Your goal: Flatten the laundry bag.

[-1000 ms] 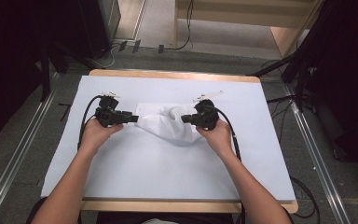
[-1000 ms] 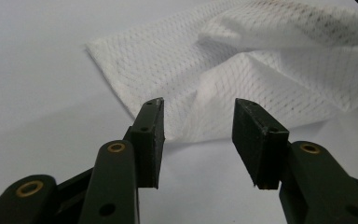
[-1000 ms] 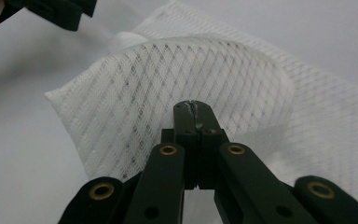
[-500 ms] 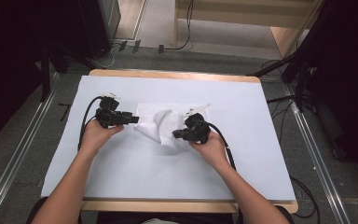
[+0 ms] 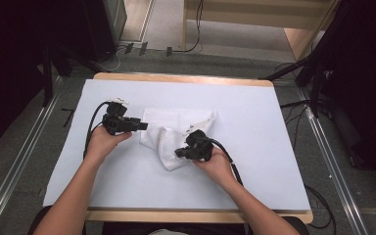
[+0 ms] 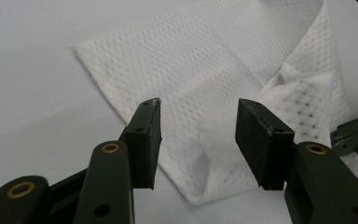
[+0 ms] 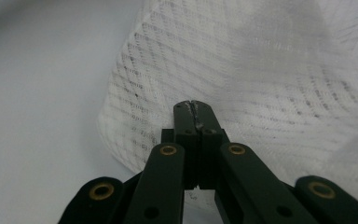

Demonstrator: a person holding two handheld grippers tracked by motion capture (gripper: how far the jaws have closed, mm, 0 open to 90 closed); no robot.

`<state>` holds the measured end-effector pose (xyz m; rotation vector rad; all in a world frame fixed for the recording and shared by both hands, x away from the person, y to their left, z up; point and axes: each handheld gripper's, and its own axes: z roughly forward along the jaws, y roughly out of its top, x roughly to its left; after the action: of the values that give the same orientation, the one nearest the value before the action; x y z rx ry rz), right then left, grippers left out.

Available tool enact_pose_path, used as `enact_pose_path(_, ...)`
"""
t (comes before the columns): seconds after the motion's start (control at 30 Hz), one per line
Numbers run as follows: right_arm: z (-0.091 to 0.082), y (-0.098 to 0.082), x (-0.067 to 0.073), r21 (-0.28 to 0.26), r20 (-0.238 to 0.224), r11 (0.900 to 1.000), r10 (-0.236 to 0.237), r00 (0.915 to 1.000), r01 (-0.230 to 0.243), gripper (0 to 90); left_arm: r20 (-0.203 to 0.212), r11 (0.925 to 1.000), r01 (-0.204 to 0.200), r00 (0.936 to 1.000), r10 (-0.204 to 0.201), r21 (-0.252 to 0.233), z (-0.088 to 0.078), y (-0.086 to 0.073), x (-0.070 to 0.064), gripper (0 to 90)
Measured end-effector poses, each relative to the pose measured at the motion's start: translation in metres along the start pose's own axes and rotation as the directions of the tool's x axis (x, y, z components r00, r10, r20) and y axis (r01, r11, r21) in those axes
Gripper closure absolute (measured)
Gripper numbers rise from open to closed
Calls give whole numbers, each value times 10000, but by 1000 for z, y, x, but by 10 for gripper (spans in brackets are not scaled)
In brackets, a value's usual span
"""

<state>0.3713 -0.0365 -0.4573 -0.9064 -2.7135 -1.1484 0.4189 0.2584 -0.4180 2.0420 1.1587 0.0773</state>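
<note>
A white mesh cloth (image 5: 169, 128) lies crumpled on the white table cover (image 5: 259, 122). At the cloth's left edge my left gripper (image 5: 143, 126) is open, and its jaws have just been opening. In the left gripper view the cloth (image 6: 205, 60) lies flat under and beyond the left gripper (image 6: 198, 126), and the pads do not press it. My right gripper (image 5: 178, 152) is shut on the cloth's folded-over part at the cloth's near corner. In the right gripper view the right gripper (image 7: 195, 108) has its jaws together, with the cloth (image 7: 270, 70) draped just past the tips.
The wooden table edge (image 5: 186, 78) runs along the far side, with cables on the floor (image 5: 176, 49) beyond it. Metal rails (image 5: 10, 181) flank the table. Bare white cover lies to the right of and in front of the cloth.
My right gripper has moved left and toward the near edge, dragging the cloth's right part over onto itself. The left hand has stayed in place.
</note>
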Motion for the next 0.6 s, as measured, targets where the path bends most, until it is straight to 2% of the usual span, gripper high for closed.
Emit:
enact_pose_path(0.13,-1,-1,3,89,-67,9999,-108,9999,108,900,-17,10000,79,10000,-79,-21,-1,0,1,511)
enact_pose_path(0.3,-15,8,7,-402,97,9989,-251,9996,254,859,-40,10000,54,10000,-54,21,-1,-2,2,510)
enact_pose_path(0.4,-23,17,10,-701,156,9970,-331,9993,341,803,-58,10000,40,10000,-40,4,-3,-3,2,508)
enact_pose_path(0.5,-24,26,11,-841,142,9957,-391,9991,401,756,-94,9999,99,9999,-100,-63,-6,-4,2,506)
enact_pose_path(0.6,-21,34,14,-904,153,9950,-404,9991,416,749,-130,9999,97,9999,-98,-106,-10,-6,3,505)
